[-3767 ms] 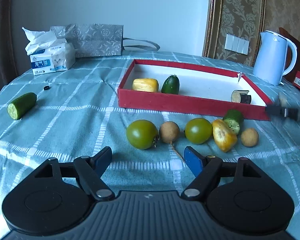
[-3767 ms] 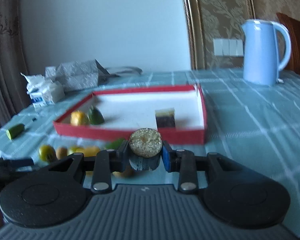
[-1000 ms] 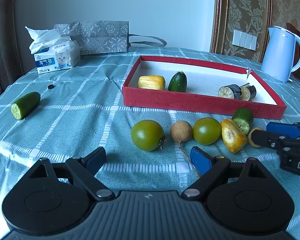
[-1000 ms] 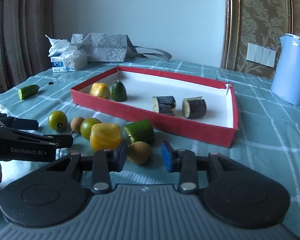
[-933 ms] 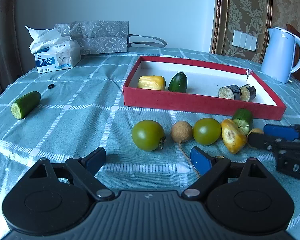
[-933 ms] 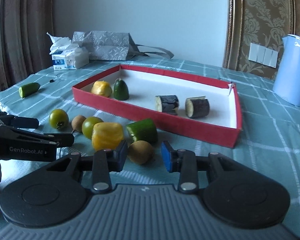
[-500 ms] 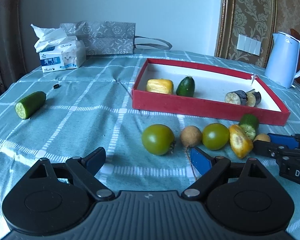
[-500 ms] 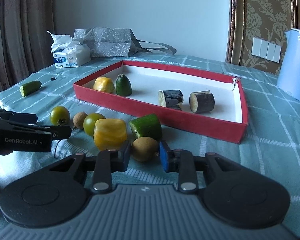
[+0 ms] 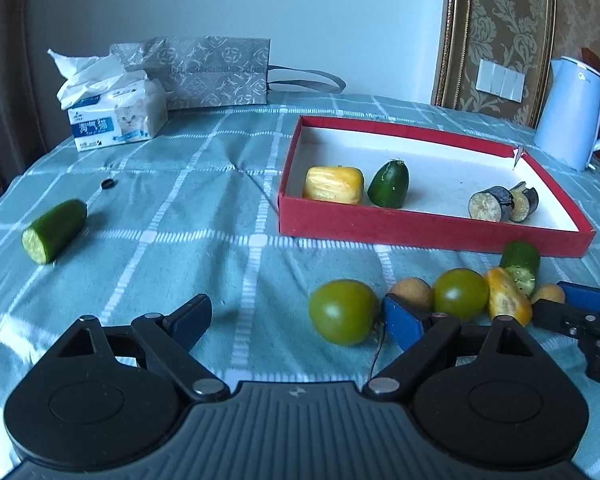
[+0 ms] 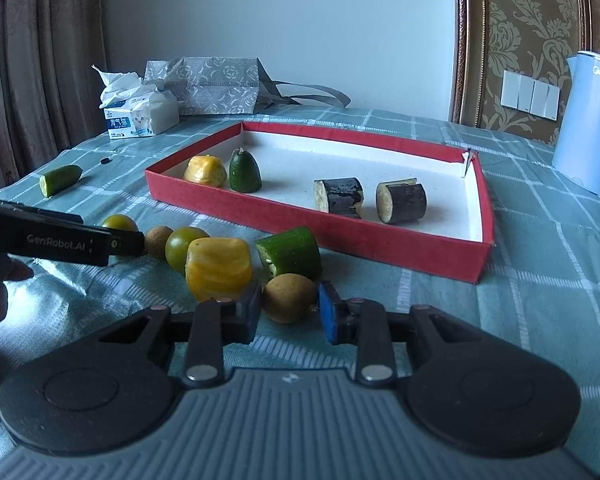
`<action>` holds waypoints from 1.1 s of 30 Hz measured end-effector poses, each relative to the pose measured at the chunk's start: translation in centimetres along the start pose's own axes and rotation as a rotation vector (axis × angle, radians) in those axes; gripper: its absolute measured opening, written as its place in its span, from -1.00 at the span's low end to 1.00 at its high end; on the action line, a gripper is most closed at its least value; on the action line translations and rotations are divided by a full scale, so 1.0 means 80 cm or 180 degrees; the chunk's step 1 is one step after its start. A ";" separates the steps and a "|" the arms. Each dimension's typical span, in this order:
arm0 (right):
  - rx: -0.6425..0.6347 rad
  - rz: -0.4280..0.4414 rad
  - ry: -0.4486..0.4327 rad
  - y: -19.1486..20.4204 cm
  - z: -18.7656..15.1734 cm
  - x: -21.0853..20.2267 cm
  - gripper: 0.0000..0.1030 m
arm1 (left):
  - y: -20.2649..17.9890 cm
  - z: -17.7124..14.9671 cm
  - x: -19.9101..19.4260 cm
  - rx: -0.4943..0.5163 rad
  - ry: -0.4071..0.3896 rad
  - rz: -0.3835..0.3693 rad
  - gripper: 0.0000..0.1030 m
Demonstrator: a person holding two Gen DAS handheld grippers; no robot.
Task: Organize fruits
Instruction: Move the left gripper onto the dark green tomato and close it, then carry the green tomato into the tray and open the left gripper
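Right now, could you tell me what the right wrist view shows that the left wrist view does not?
Only the right wrist view shows the right gripper open around the brown longan, plus the curtain. Only the left wrist view shows the left gripper, open and holding nothing, seen from behind. Both show the red tray holding two eggplant pieces, and the kettle.

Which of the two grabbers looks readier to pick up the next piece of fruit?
The right gripper: its open jaws already sit on either side of the small brown fruit. The left gripper is open over bare cloth, with nothing between its jaws.
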State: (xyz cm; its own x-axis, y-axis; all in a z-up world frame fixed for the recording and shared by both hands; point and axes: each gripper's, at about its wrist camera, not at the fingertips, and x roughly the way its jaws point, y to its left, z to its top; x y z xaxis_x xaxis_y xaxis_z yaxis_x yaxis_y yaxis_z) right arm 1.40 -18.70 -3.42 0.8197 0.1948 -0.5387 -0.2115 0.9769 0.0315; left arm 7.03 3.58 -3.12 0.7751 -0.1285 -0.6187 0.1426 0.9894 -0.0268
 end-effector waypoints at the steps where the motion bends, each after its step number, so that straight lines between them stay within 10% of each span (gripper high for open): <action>1: 0.0000 -0.0001 0.0000 0.000 0.000 0.000 -0.44 | 0.003 0.001 0.001 0.0004 0.0001 -0.0025 0.79; 18: -0.0005 -0.0002 0.0000 0.000 0.000 0.000 -0.44 | -0.015 -0.006 -0.001 0.0363 -0.0081 -0.0311 -0.29; 33: 0.0077 -0.0067 -0.0017 -0.006 -0.001 -0.001 -0.43 | -0.028 0.026 -0.029 0.0343 -0.0339 -0.0317 -0.30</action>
State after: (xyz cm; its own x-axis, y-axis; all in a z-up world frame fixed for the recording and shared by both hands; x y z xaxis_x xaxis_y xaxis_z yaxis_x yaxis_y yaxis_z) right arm 1.41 -19.15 -3.44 0.8267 0.1747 -0.5349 -0.1814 0.9826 0.0406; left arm 6.23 1.55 0.00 0.8138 -0.2375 -0.5303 0.2827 0.9592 0.0042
